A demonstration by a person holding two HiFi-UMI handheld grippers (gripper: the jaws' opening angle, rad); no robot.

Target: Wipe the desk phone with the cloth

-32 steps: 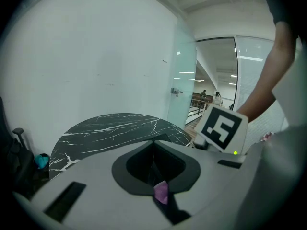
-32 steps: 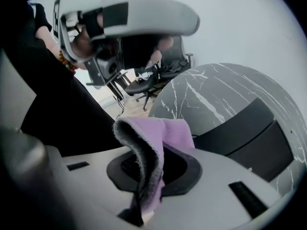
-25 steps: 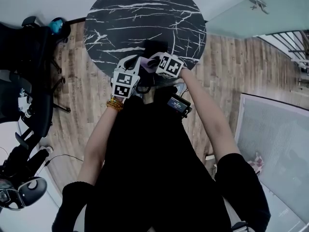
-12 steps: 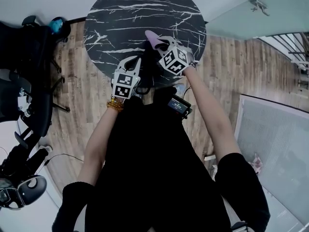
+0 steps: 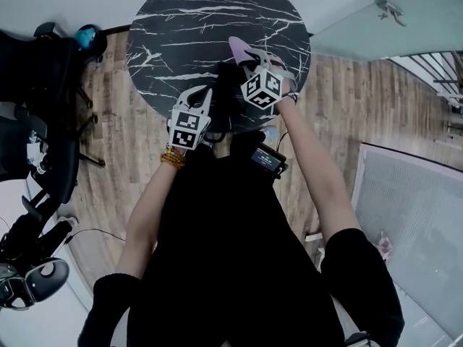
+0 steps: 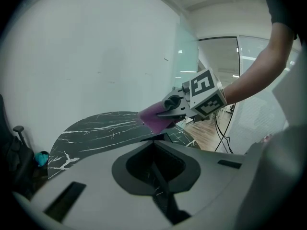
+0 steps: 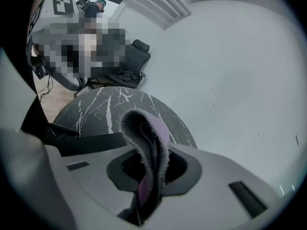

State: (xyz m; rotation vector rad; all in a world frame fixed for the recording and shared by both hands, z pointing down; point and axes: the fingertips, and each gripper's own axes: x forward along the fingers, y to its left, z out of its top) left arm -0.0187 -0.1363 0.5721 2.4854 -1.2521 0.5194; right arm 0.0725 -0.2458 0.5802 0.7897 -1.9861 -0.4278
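Purple cloth (image 7: 148, 143) stands folded in a loop out of the right gripper (image 7: 144, 193), whose jaws are clamped on its lower end. The head view shows it held above the far right part of the table (image 5: 181, 20). A dark shape between the two grippers looks like the desk phone (image 5: 226, 85), though its detail is too dark to tell. The left gripper (image 6: 156, 176) sits nearer the table's front edge, with its jaws brought together and nothing between them. The round tabletop is black stone with white veins. Around it lies a wooden plank floor (image 5: 123, 157), with black office chairs (image 5: 36, 85) to the left, a plain white wall (image 6: 96, 56) behind and a glass panel (image 5: 376, 20) at the right.
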